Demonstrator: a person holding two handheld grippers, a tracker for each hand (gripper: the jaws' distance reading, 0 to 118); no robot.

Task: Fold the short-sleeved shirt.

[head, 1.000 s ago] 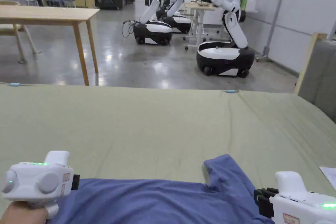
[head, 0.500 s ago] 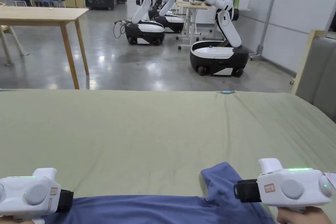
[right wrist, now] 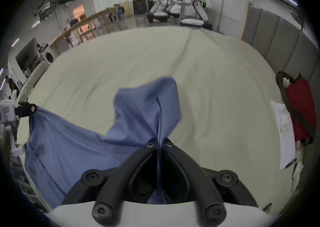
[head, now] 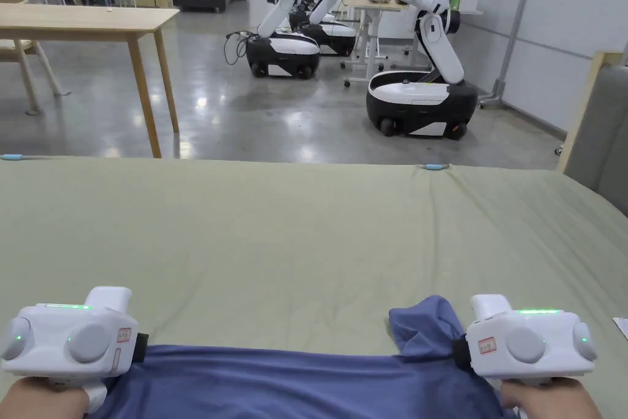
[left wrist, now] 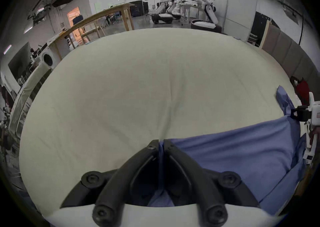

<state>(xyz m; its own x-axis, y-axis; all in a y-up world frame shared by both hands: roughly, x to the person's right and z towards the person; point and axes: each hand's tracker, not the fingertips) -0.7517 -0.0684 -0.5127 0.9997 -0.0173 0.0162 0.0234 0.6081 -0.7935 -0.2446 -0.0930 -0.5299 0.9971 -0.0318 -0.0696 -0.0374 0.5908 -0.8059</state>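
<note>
**Blue shirt pinched at both ends**

The soft, thin blue shirt (head: 288, 380) is lying stretched along the 6 o'clock edge of the wrinkly olive-green sheet (head: 294, 236). The left gripper (left wrist: 161, 146) is clamping its jaws on one fabric edge, and the right gripper (right wrist: 160, 141) is pinching bunched cloth, with a sleeve (right wrist: 147, 102) flopping toward 12 o'clock.

The short-sleeved shirt (head: 294, 380) is plain blue cloth stretched in a wide band along the bottom edge of the head view, its upper edge pulled nearly straight from lower left to lower right. At lower right a sleeve (head: 426, 322) bunches upward in a rumpled peak.
</note>
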